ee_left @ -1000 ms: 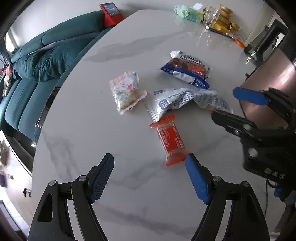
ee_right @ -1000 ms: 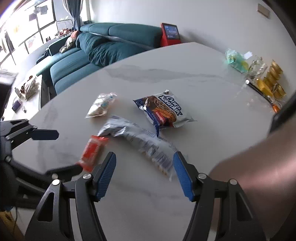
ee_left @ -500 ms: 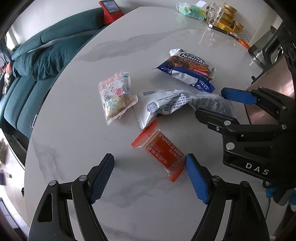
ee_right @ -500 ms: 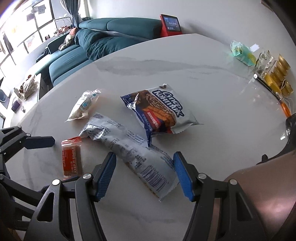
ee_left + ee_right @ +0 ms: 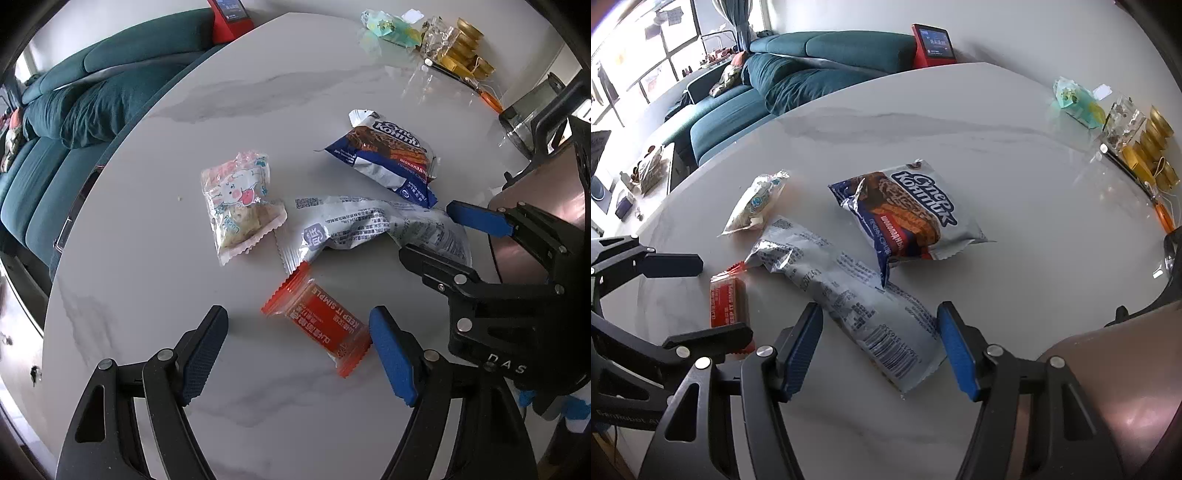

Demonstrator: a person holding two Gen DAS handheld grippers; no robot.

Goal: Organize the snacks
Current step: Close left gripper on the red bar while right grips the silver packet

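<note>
- four snack packets lie on the white marbled bench (image 5: pixel 147 302), all flat and none of them held.
- the left gripper (image 5: pixel 299 347) has its fingers wide apart; the orange bar (image 5: pixel 317 325), a glossy rectangular wrapper with crimped ends, lies between them, nearer the right finger, and it is not clear whether it touches that finger.
- the right gripper (image 5: pixel 881 341) also has its fingers spread, with the barcode end of the long silver packet (image 5: pixel 849 295) lying between them, crinkled and foil-like.
- ahead of the right fingers the blue-and-white cookie bag (image 5: pixel 908 214) overlaps the silver packet's upper edge.
- ahead and left of the left fingers sits the clear pink-printed pouch (image 5: pixel 240 203), its zigzag edge just beside the silver packet's end.
- the right gripper's black frame crowds in from the right of the left fingers, over the silver packet's far end.
- far ahead at the bench rim: gold tins (image 5: pixel 1152 147), a teal bag (image 5: pixel 1075 99), clear plastic.
- beyond the bench, a teal sofa (image 5: pixel 812 74) and a red-cased screen (image 5: pixel 934 44).
</note>
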